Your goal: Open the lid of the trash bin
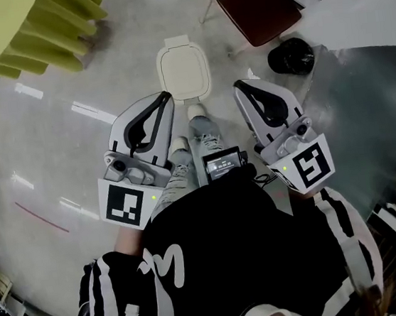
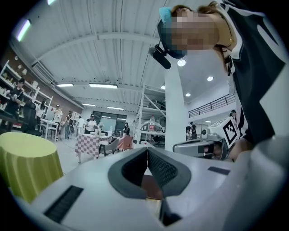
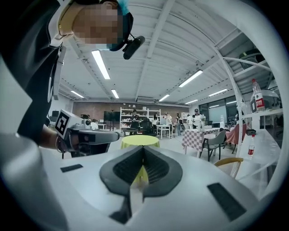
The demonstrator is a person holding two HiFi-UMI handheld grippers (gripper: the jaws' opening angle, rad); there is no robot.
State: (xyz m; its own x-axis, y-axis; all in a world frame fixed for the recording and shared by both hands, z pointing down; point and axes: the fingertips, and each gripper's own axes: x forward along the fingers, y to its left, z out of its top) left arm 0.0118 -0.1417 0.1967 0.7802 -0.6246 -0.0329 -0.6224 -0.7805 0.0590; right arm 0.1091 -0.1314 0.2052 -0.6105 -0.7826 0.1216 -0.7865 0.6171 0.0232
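Cream trash bin lid (image 1: 184, 73) down, long axis pointing away | left tool (image 1: 167, 99) closed | right tool (image 1: 239, 87) closed

1. A big white letter (image 1: 165, 265) that looks like an "M" is on the person's black shirt.
2. The small screen (image 1: 224, 163) has tiny print, too small to read.
3. The left marker (image 1: 127, 202) and right marker (image 1: 306, 164) show only black-and-white squares.

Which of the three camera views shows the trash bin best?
The head view. It looks down on the trash bin, ahead of the person's shoes, with its cream lid seen whole and apparently shut. The left and right gripper views look out across the room; the bin appears in neither.
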